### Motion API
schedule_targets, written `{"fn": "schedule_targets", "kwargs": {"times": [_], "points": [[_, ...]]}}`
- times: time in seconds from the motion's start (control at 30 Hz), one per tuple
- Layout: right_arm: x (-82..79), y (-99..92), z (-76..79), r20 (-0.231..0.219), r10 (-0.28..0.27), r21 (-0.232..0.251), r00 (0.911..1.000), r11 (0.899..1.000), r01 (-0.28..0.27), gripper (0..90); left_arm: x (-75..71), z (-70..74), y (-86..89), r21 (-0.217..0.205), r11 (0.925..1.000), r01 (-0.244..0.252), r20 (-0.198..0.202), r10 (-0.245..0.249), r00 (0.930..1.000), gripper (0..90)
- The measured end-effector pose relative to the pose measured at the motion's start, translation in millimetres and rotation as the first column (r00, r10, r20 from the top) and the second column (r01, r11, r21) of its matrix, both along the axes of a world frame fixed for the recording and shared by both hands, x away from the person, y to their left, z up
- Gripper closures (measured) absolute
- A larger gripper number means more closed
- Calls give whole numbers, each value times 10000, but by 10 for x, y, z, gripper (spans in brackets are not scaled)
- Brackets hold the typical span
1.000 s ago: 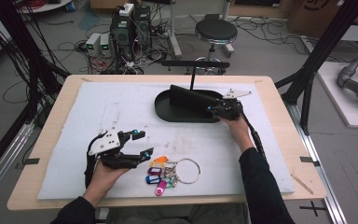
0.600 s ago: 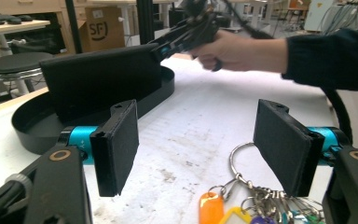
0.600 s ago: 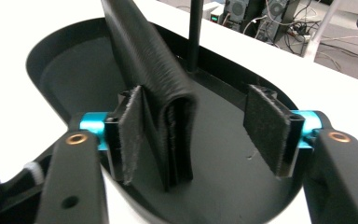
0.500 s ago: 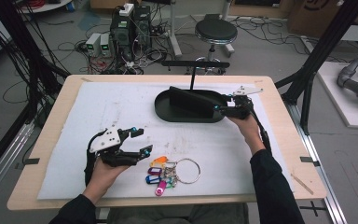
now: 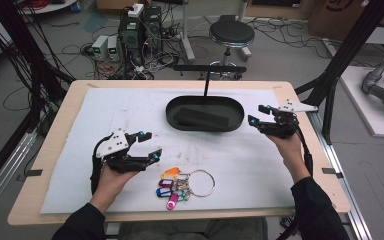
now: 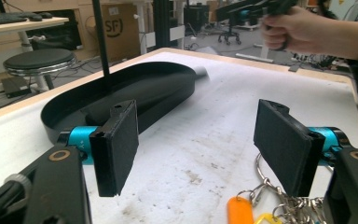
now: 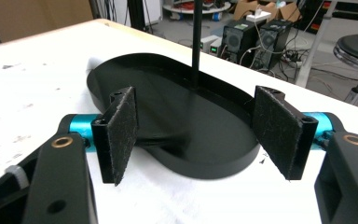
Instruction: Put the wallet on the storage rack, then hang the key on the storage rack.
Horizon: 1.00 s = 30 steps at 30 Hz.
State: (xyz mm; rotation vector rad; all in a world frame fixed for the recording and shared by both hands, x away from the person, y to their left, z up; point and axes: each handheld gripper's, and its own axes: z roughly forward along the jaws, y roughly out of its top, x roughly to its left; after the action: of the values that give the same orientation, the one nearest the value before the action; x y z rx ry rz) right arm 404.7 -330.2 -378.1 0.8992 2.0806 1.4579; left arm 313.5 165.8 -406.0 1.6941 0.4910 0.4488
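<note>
Now your right gripper (image 5: 261,115), jaws just opened and empty, hangs beside the black tray (image 5: 205,126); your left gripper (image 5: 149,145), wide open, hovers just beside the key ring (image 5: 200,182).

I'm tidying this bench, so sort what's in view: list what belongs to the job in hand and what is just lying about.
Job in hand:
- black oval tray with its upright post
- bunch of coloured key tags on a ring
- left tool, open beside the tags
- right tool, jaws just opened, nothing between them

Just about:
- round stool
- computer boxes and cables on the floor
</note>
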Motion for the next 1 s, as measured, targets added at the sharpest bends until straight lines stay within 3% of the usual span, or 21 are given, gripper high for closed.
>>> {"fn": "schedule_targets", "kwargs": {"times": [0.13,0.33,0.5,0.73,1.0], "points": [[-159,-93,-13,109,-53,225,9999,9997,51,323,18,3,35,22,9999,-169,29,169,9999,308],[-373,-185,-60,274,-201,290,9994,9994,193,312,19,-13,88,397,9981,-460,135,455,9989,308],[-516,-254,-127,432,-458,521,9980,9977,436,307,7,-21,127,394,9966,-730,150,724,9973,308],[-592,-366,-218,266,-903,635,9956,9940,885,295,29,-32,103,495,9953,-838,143,831,9964,307],[-644,-431,-207,428,-1223,767,9916,9900,1187,295,44,-28,76,456,9957,-809,158,802,9967,302]]}}
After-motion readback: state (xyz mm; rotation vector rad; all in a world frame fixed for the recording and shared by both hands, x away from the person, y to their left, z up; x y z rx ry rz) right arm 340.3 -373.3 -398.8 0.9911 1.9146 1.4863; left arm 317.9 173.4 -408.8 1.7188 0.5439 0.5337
